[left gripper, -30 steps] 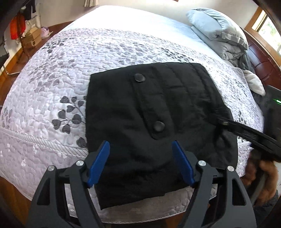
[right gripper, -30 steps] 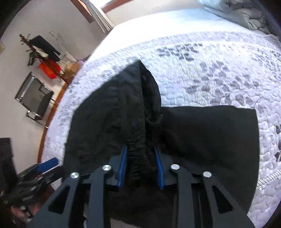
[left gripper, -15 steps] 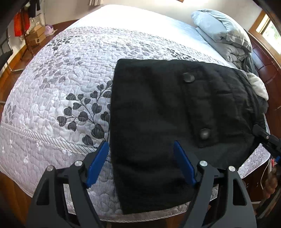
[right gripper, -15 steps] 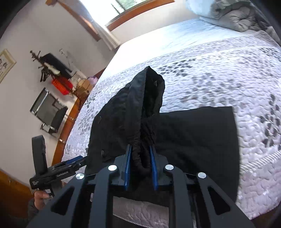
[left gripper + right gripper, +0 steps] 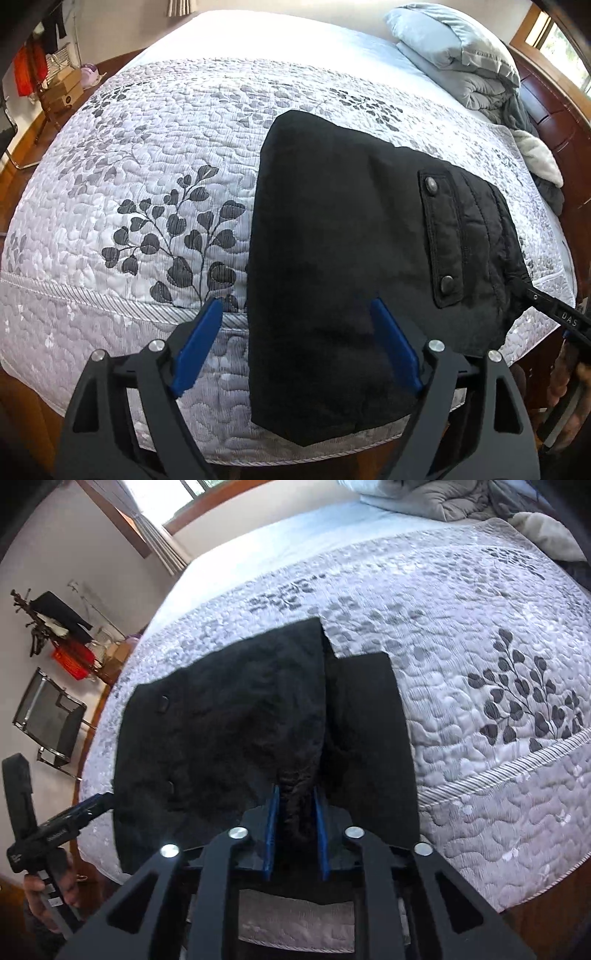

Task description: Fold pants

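Black pants (image 5: 351, 258) lie folded on the quilted bed near its front edge, with a buttoned pocket flap (image 5: 439, 240) on the right part. My left gripper (image 5: 295, 332) is open and empty, hovering over the pants' near left edge. My right gripper (image 5: 295, 808) is shut on a bunched fold of the pants (image 5: 229, 731) at their near edge; the cloth spreads away from it over the bed. The right gripper's tip also shows at the pants' right edge in the left wrist view (image 5: 535, 295). The left gripper shows at the far left in the right wrist view (image 5: 88, 805).
The bed has a white and grey leaf-patterned quilt (image 5: 147, 166). Grey pillows and a duvet (image 5: 461, 62) lie at the head, by a wooden headboard (image 5: 554, 110). A chair (image 5: 48, 720) and a clothes rack (image 5: 55, 627) stand by the wall.
My right gripper has drawn the held part of the pants down flatter onto the bed. The left gripper has shifted left, so the pants now sit further right in its view.
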Available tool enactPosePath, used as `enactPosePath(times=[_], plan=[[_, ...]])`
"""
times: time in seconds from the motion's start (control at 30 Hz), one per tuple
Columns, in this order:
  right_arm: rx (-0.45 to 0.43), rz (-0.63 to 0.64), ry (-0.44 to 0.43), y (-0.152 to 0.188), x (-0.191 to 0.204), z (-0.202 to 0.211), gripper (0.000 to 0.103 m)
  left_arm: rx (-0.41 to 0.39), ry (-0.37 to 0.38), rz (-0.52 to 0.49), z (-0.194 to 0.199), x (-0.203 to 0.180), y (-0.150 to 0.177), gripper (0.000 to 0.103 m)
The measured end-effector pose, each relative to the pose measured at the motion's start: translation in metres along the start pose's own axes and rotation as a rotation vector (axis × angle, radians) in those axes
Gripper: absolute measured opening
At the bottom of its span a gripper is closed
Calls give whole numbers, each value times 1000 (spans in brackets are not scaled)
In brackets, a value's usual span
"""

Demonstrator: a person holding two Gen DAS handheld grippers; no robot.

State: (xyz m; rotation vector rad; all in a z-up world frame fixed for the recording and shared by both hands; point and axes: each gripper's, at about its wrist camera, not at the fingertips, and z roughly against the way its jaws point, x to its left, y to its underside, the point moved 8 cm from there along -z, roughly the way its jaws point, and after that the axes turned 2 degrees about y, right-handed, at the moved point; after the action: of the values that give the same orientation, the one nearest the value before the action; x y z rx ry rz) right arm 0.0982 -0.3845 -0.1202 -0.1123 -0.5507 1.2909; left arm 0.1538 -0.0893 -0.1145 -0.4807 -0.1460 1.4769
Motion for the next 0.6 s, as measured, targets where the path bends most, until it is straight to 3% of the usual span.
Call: enactPosePath(times=[0.17, 0.23, 0.47, 0.6], plan=[[26, -22, 12, 6, -12, -5, 64, 3, -1, 1, 0, 1, 1, 85], [41, -71, -33, 10, -19, -8, 71, 10, -1, -2, -1, 2, 3, 85], [65, -64, -126, 11, -14, -27, 83, 40, -4, 7, -7, 5, 10, 87], [56, 15, -85, 2, 3, -34, 83, 51, -10, 14, -8, 9, 13, 89]])
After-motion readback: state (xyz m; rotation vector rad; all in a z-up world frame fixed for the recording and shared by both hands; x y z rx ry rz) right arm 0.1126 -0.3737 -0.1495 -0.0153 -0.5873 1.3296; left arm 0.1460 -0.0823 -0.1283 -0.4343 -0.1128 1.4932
